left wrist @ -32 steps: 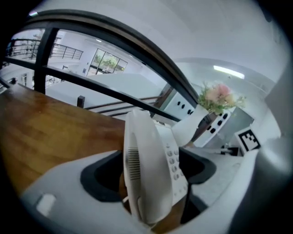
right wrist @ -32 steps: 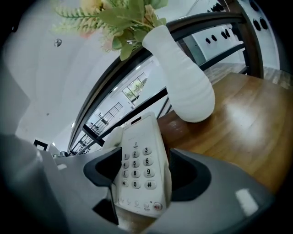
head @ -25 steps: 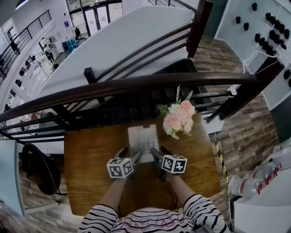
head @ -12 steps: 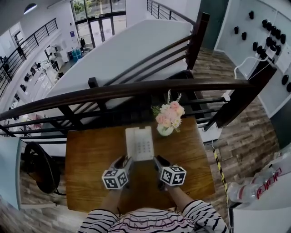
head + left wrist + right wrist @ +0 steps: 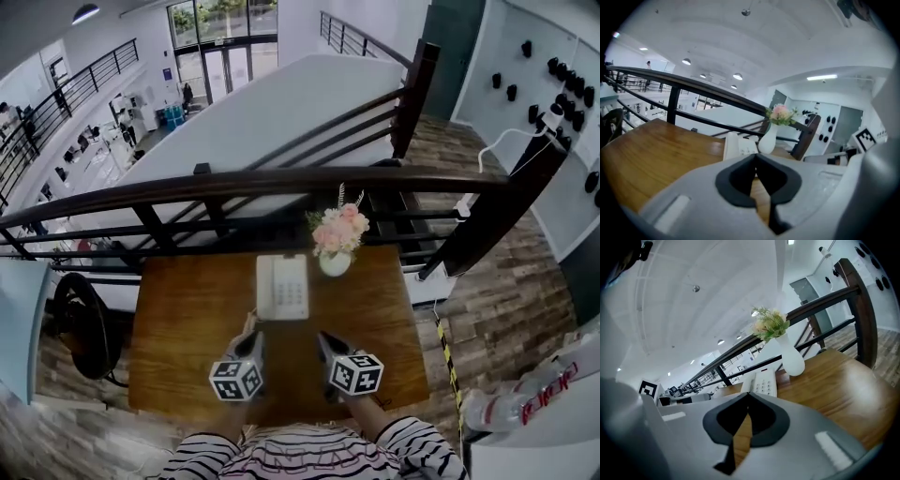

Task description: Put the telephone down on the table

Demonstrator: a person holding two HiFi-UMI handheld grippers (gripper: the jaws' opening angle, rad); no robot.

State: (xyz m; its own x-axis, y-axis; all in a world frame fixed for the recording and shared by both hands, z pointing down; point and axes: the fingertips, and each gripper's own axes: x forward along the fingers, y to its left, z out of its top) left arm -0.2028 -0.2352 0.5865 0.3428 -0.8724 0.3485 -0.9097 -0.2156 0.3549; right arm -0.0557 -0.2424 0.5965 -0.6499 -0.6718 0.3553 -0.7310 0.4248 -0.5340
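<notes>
The white telephone (image 5: 282, 287) lies flat on the wooden table (image 5: 187, 319), keypad up, just left of a white vase of pink flowers (image 5: 336, 239). Both grippers hang nearer the person, apart from the telephone. My left gripper (image 5: 253, 336) and right gripper (image 5: 322, 337) have just been closing, and their jaws meet with nothing between them. In the left gripper view the shut jaws (image 5: 756, 157) point at the telephone (image 5: 738, 145) and vase (image 5: 768, 139). The right gripper view shows its shut jaws (image 5: 748, 397) short of the telephone (image 5: 761, 382) and vase (image 5: 792, 359).
A dark wooden railing (image 5: 281, 183) runs behind the table's far edge, with a drop to a lower floor beyond. A black chair (image 5: 80, 328) stands left of the table. The person's striped sleeves (image 5: 309, 455) are at the near edge.
Both grippers stood open at the telephone's sides. They have drawn back toward the person and shut, leaving the telephone on the table.
</notes>
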